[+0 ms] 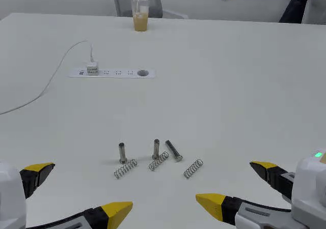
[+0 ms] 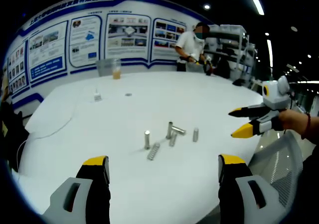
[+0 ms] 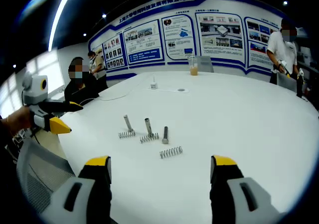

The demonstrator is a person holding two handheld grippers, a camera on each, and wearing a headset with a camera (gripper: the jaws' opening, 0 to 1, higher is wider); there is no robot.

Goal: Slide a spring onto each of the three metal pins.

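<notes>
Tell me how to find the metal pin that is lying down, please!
On the big white table, look at the little group of metal bits nearer you than the power strip. The lying pin is the rightmost of three pins. The left pin and middle pin stand straight up; this one lies flat and slanted.

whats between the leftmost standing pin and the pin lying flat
The other standing pin, a spring lying by its foot; the head view shows it.
</notes>
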